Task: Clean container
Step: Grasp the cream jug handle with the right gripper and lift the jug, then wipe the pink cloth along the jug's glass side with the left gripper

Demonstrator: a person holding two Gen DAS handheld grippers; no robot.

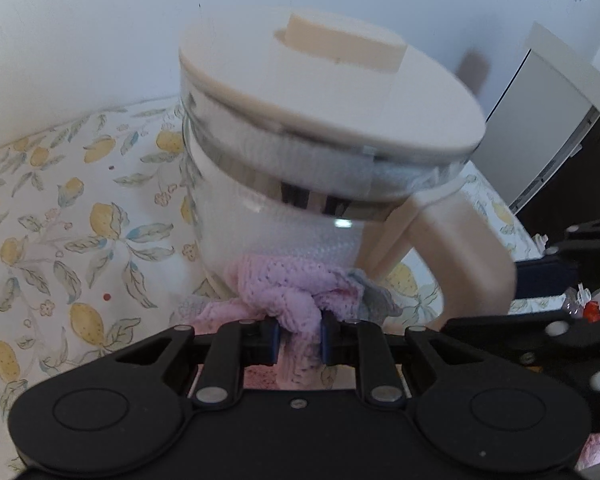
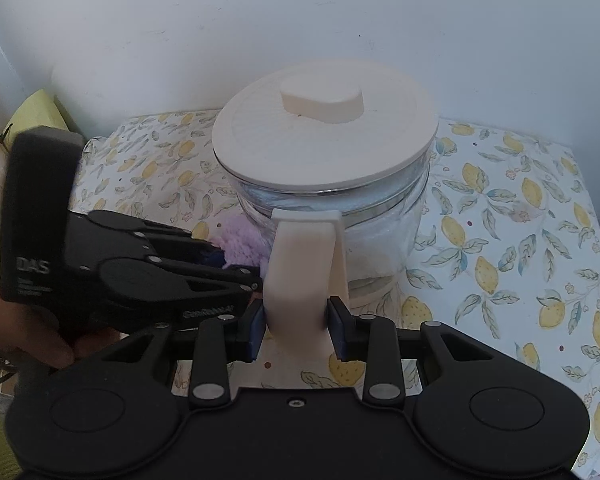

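Note:
A clear glass container [image 1: 284, 216] with a cream lid [image 1: 324, 96] and cream handle [image 1: 452, 240] stands on the lemon-print tablecloth [image 1: 60, 240]. My left gripper [image 1: 299, 338] is shut on a pink knitted cloth [image 1: 292, 296] pressed against the container's lower wall. In the right wrist view the container [image 2: 380, 216] is centred. My right gripper [image 2: 298, 330] is shut on its handle [image 2: 300, 264]. The left gripper [image 2: 236, 268] comes in from the left, with the cloth [image 2: 240, 244] against the glass.
A white wall [image 2: 300, 20] stands close behind the table. A yellow-green object [image 2: 36, 114] lies at the far left. The tablecloth [image 2: 520, 220] extends to the right. A white cabinet edge [image 1: 548, 120] and dark items [image 1: 580, 248] lie right of the container.

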